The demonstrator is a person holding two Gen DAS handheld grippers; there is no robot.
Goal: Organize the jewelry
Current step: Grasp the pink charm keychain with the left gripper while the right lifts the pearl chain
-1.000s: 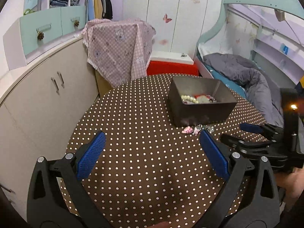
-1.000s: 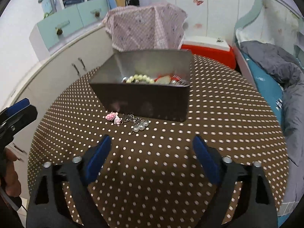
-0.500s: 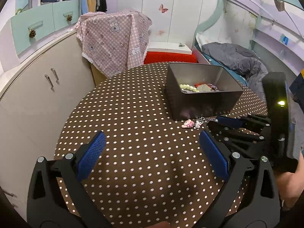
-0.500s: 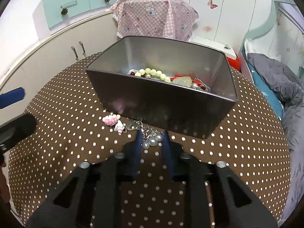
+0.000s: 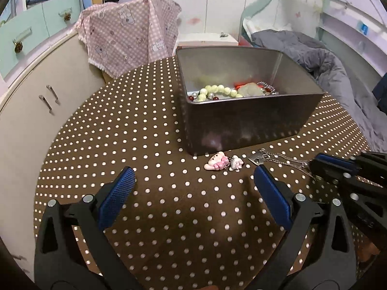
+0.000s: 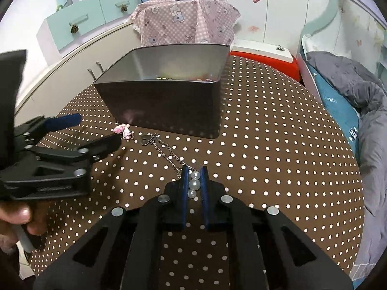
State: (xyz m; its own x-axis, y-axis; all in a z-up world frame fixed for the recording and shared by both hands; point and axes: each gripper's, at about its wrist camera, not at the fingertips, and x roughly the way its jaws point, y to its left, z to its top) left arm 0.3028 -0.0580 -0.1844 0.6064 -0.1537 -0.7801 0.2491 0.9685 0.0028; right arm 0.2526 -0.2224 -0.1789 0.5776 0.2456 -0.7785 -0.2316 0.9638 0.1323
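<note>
A dark metal box [image 5: 244, 118] stands on the dotted table; it also shows in the right wrist view [image 6: 169, 104]. Pale green beads [image 5: 217, 90] and red pieces lie inside it. My right gripper [image 6: 193, 180] is shut on the pearl end [image 6: 194, 183] of a silver chain [image 6: 167, 151]; the chain trails over the table to a heart charm [image 6: 144, 140]. Pink charms [image 5: 223, 163] lie in front of the box. My left gripper [image 5: 193, 188] is open and empty just in front of the charms, and shows at the left of the right wrist view [image 6: 72, 140].
The round table [image 5: 121, 145] has a brown white-dotted cloth. A cream cabinet [image 5: 36, 101] stands left, a chair under a pink cloth [image 5: 128, 36] behind, and a bed with a grey duvet [image 5: 326, 67] right.
My right gripper went from open to shut on the pearls and has drawn the chain back from the box. My left gripper moved forward toward the pink charms, still open.
</note>
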